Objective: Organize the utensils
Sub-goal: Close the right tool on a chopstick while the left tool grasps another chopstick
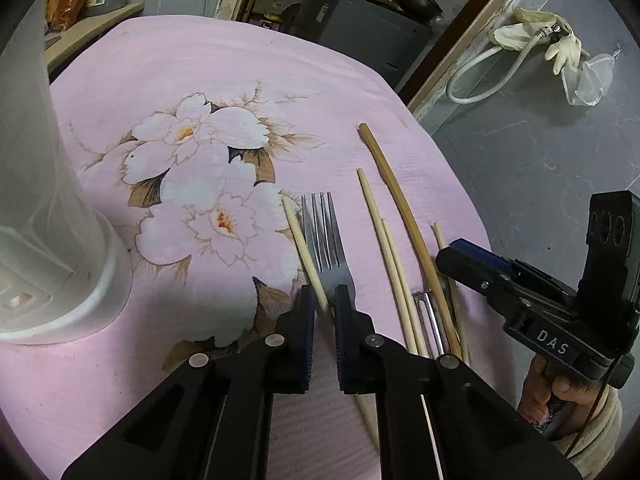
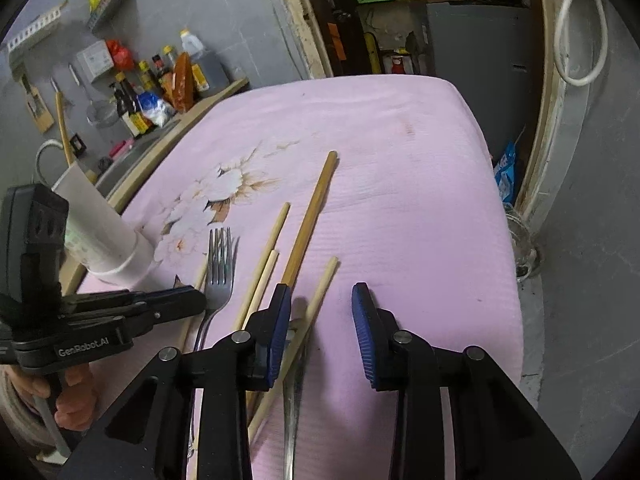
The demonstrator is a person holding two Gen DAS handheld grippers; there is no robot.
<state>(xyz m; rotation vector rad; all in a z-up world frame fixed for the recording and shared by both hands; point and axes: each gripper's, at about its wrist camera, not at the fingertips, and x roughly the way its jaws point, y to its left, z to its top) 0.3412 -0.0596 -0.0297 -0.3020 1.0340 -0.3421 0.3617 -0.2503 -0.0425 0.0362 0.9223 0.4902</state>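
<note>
Lengthwise, the fork [image 1: 325, 240] points tines away, left gripper [image 1: 323, 300] narrowed around one chopstick [image 1: 304, 252] (right gripper [image 2: 320, 300] wide).

i see my right gripper [image 2: 321, 294] with jaws spread wide above the pink floral cloth [image 2: 420, 208]. its left pad sits over the dark brown chopstick [image 2: 310, 216]; a pale chopstick [image 2: 316, 300] lies between the pads. the fork [image 2: 219, 276] lies further left, tines pointing away. the left gripper [image 2: 188, 300] reaches in beside the fork; its jaw state is unclear. a white container [image 2: 104, 236] stands behind.
</note>
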